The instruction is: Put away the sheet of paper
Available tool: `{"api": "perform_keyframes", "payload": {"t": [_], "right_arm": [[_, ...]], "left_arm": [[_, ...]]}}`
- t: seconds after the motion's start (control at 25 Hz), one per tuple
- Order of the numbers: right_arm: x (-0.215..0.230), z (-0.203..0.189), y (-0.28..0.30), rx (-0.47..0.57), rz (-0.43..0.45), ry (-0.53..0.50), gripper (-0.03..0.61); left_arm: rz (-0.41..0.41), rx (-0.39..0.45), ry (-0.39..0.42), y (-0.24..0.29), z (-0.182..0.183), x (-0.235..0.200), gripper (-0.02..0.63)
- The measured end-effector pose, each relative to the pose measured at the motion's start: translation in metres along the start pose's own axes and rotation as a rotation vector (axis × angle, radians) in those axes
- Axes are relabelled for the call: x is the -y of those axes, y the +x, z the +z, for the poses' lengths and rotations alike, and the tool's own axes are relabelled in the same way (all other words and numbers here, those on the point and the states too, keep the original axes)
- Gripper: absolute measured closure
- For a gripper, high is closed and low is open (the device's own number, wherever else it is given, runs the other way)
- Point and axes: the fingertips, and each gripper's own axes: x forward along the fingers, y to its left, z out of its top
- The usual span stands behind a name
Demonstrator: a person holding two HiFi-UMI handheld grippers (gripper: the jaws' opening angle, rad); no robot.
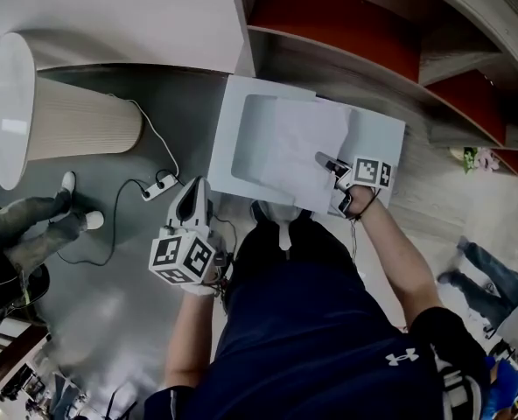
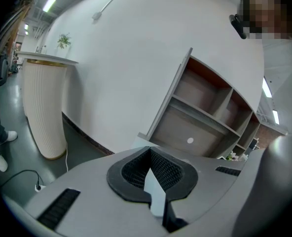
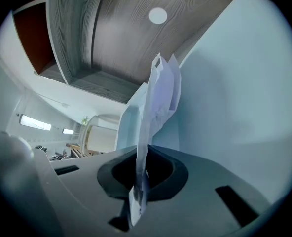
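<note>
The right gripper (image 1: pixel 326 161) pinches the sheet of paper (image 1: pixel 301 143) at its near-right edge, over the white box (image 1: pixel 227 125). The left gripper (image 1: pixel 192 201) hangs closed and empty.

Probably an office lobby: wall shelves (image 2: pixel 205 117), ribbed counter (image 2: pixel 45 107) (strip lights (image 2: pixel 50 3))

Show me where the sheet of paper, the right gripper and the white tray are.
sheet of paper (image 1: pixel 298 147), head view, middle of the sheet.
right gripper (image 1: pixel 325 161), head view, jaw tips shut on the paper's edge.
white tray (image 1: pixel 226 138), head view, its left rim.
</note>
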Motion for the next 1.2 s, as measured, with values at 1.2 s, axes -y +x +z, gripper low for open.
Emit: {"api": "perform_keyframes", "payload": {"t": [1.2], "right_arm": [[-0.048, -0.014, 0.123, -0.106, 0.018, -0.030, 0.563]], "left_arm": [[0.089, 0.021, -0.044, -0.031, 0.017, -0.065, 0.598]]}}
